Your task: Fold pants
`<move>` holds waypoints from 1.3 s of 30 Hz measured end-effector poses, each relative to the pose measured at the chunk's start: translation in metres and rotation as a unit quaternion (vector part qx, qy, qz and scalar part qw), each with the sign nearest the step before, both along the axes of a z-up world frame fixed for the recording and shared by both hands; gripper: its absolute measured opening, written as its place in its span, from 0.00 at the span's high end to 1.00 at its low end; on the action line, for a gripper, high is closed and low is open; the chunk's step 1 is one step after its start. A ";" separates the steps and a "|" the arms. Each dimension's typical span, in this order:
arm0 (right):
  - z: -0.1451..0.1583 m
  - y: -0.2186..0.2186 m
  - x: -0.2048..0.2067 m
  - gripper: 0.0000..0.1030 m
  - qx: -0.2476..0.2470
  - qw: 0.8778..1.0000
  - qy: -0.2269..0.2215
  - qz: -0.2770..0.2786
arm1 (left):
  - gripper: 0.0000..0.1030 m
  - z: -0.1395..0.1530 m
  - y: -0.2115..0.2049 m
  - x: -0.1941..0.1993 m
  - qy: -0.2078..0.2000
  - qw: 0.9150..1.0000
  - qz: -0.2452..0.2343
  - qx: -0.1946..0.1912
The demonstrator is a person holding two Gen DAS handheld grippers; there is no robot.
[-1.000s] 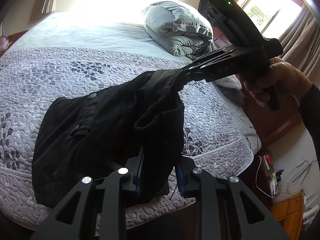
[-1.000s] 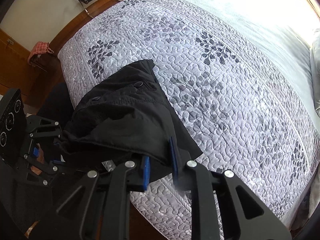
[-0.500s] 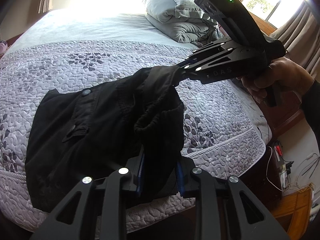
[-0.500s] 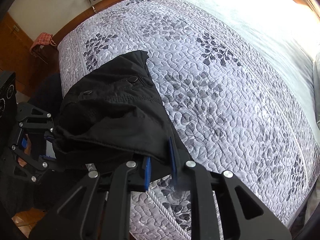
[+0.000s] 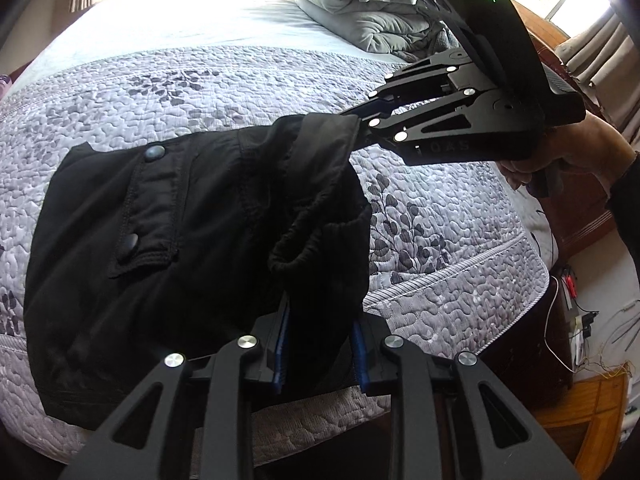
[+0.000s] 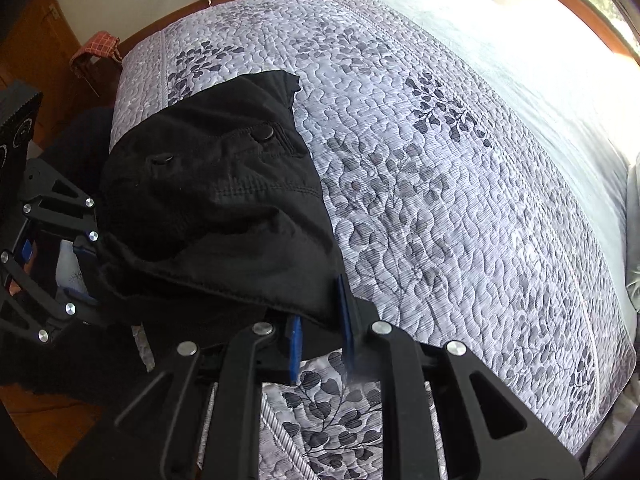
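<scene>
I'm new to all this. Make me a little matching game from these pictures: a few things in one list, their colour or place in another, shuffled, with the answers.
Things:
1. pants
2. quilt
3. folded duvet
4. checked cloth

Descriptions:
A. grey-lilac with a leaf print, covering the bed
B. red, on furniture beside the bed
C. black, pinched at two spots by both tools
D. pale grey, piled at the bed's far end

Pairs: 1-C, 2-A, 3-D, 4-B
</scene>
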State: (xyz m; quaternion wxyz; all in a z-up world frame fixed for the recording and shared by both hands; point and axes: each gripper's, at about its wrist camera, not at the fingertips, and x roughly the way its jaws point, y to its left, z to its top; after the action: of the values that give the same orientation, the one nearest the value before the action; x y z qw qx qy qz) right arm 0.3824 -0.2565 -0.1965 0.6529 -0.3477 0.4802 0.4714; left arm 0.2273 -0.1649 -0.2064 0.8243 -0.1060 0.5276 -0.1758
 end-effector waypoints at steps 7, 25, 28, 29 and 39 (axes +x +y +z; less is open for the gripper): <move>-0.019 -0.006 -0.006 0.86 -0.015 0.999 -0.024 0.021 | 0.75 -0.019 -0.007 0.003 0.018 1.000 -0.005 0.006; -0.053 -0.023 -0.005 0.72 -0.016 1.000 -0.016 -0.003 | 0.71 -0.050 -0.018 0.003 0.043 0.998 -0.014 0.032; -0.054 -0.030 -0.003 0.60 -0.024 0.999 -0.016 -0.023 | 0.68 -0.051 -0.017 0.001 0.037 0.999 -0.020 0.027; -0.054 -0.033 -0.002 0.60 -0.026 0.999 -0.009 -0.034 | 0.66 -0.051 -0.016 0.000 0.034 0.999 -0.024 0.020; -0.050 -0.113 0.022 0.49 0.083 0.938 0.146 -0.303 | 0.32 -0.027 0.018 -0.021 0.014 0.993 -0.068 -0.096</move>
State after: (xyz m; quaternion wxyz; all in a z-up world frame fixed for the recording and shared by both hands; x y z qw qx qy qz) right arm 0.4046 -0.3697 -0.2462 0.7139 -0.0572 0.6120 0.3353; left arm 0.2065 -0.1468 -0.2329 0.7891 -0.1510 0.5258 -0.2795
